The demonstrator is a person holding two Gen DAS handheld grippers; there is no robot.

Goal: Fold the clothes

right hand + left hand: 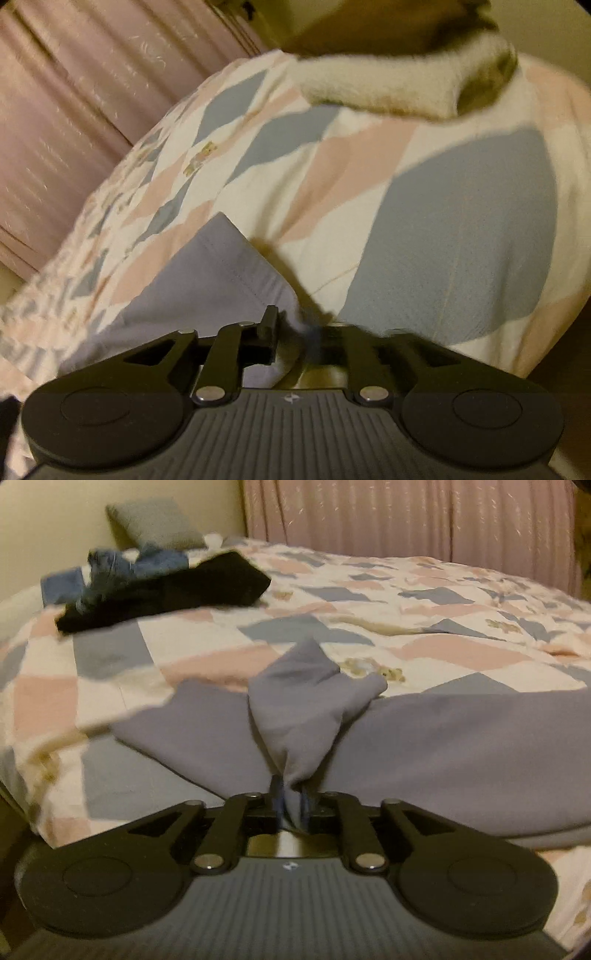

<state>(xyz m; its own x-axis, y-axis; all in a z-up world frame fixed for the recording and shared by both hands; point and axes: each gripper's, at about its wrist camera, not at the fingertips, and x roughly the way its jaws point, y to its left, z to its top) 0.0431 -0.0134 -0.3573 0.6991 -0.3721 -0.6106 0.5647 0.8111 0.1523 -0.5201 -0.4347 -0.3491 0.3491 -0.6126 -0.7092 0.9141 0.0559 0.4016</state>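
A lavender-grey garment (443, 746) lies spread across the near part of the bed. My left gripper (291, 805) is shut on a bunched fold of it, and the fabric rises from the jaws in a peaked tuft. In the right wrist view, a hemmed corner of the same garment (207, 280) lies on the bedcover and runs in between the fingers. My right gripper (293, 332) is shut on that edge. Its right finger is blurred by motion.
The bed has a patchwork cover (207, 653) in pink, blue and white. A black garment (177, 590) and denim clothes (122, 563) are piled at the far left, near a grey pillow (155, 522). Pink curtains (406, 513) hang behind. A white fluffy item (388, 85) lies far right.
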